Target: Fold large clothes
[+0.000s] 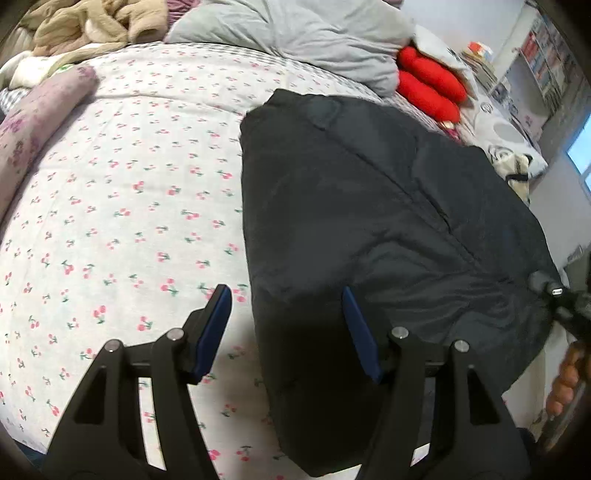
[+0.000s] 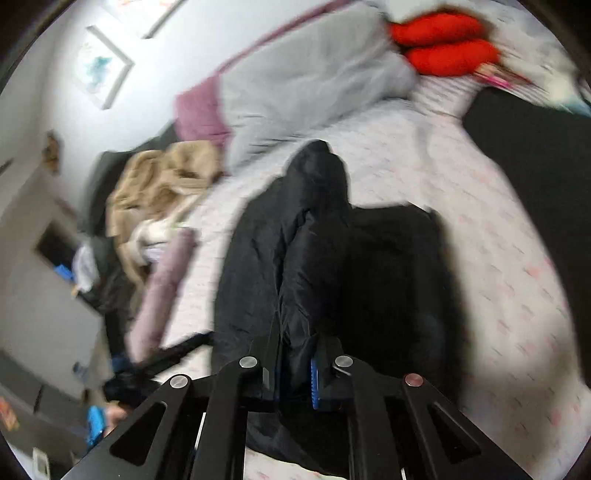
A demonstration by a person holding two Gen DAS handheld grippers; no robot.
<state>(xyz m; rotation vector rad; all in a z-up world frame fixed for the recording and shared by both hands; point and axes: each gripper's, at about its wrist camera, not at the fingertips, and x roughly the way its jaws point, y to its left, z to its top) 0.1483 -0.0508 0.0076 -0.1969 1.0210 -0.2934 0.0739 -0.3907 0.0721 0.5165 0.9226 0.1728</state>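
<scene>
Lengthwise, black jacket [image 2: 332, 258] runs away from right tool [image 2: 295, 373].

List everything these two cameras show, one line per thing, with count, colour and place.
black jacket: one, black, spread on the right half of the bed, one fold pinched in the right gripper
bed sheet: one, white with small red cherry print, covering the bed
grey duvet: one, light grey, bunched at the far end
red cushions: two, red, far end beside the duvet
beige garment: one, tan, heaped at the far corner
mauve roll: one, purple floral, along the bed edge
framed pictures: two, pale frames, on the wall
left gripper: one, black with blue pads, open over the jacket's edge
right gripper: one, black with blue pads, shut on jacket fabric
</scene>
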